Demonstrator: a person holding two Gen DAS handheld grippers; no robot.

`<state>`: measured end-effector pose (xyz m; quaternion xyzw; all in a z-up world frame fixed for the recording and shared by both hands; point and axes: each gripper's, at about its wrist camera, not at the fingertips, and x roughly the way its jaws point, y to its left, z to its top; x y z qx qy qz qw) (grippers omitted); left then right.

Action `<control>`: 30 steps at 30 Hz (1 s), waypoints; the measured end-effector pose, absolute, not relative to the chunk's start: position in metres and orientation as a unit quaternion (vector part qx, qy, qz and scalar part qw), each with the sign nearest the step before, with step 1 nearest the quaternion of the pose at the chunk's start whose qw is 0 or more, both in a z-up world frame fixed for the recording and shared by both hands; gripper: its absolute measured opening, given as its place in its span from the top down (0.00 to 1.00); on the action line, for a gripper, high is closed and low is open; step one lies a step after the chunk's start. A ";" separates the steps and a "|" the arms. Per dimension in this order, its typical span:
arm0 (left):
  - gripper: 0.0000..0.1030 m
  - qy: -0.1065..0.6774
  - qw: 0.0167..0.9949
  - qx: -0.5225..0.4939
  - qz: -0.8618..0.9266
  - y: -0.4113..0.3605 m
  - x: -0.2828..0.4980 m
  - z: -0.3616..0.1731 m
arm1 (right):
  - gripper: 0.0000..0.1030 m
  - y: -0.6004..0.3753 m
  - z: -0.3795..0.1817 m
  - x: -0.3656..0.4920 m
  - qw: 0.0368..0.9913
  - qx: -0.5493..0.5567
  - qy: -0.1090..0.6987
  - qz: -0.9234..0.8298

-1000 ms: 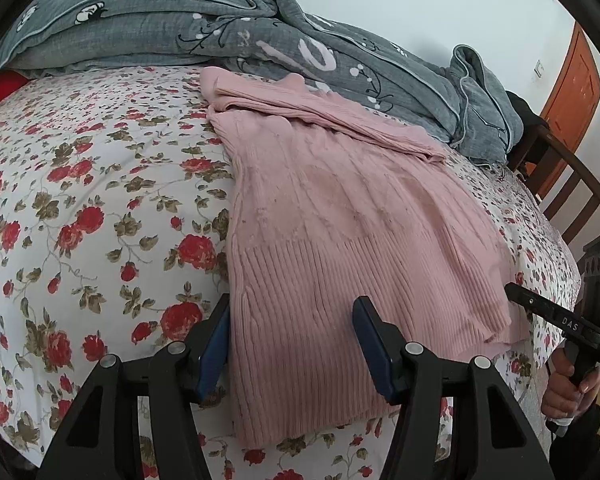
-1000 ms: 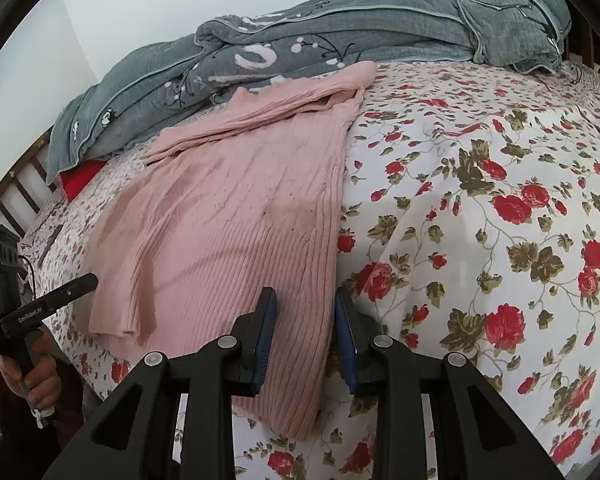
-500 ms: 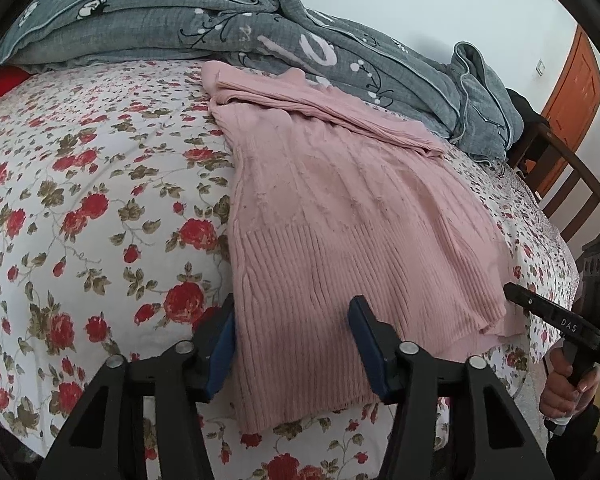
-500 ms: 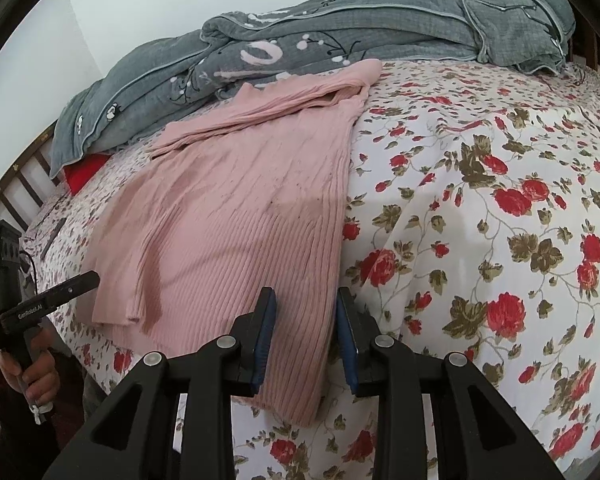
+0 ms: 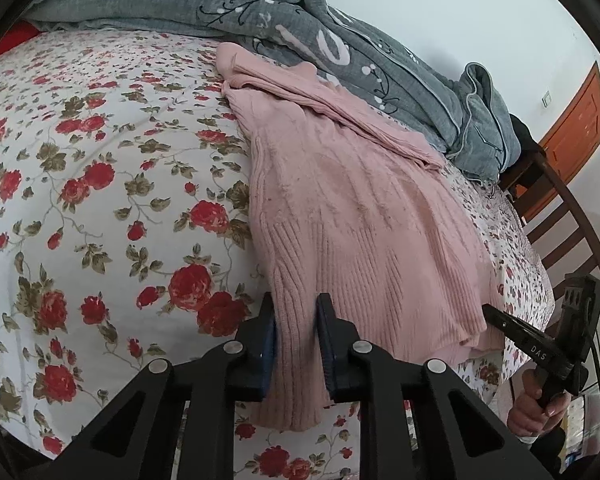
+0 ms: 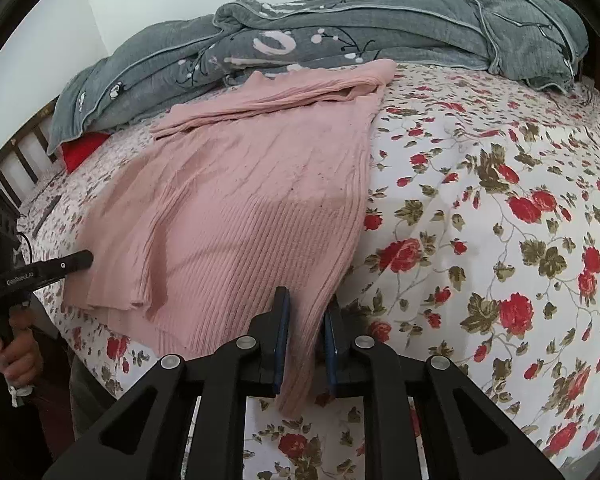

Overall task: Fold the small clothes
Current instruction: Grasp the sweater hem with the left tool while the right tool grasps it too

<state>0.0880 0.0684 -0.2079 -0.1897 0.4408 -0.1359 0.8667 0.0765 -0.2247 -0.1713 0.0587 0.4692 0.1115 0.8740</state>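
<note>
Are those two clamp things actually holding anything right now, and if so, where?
Both grip the pink sweater at its ribbed bottom hem: the left gripper pinches one corner, the right gripper the opposite corner.

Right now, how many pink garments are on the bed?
1: the pink sweater lying flat near the grey quilt, hem at the bed's edge. Others may be hidden beneath the quilt.

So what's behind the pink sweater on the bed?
Behind the pink sweater a crumpled grey quilt lies along the floral bedsheet; a red item peeks from under it, mostly covered.
</note>
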 end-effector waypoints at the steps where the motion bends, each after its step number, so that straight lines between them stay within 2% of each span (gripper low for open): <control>1: 0.81 0.440 0.867 -0.189 -0.137 0.069 0.088 -0.208 | 0.82 -0.226 -0.172 0.078 0.873 0.063 0.471 0.113; 7: 0.80 0.439 0.863 -0.203 -0.148 0.074 0.084 -0.211 | 0.82 -0.238 -0.175 0.082 0.863 0.107 0.477 0.130; 30: 0.79 0.436 0.867 -0.195 -0.144 0.072 0.076 -0.213 | 0.83 -0.234 -0.175 0.072 0.873 0.083 0.463 0.125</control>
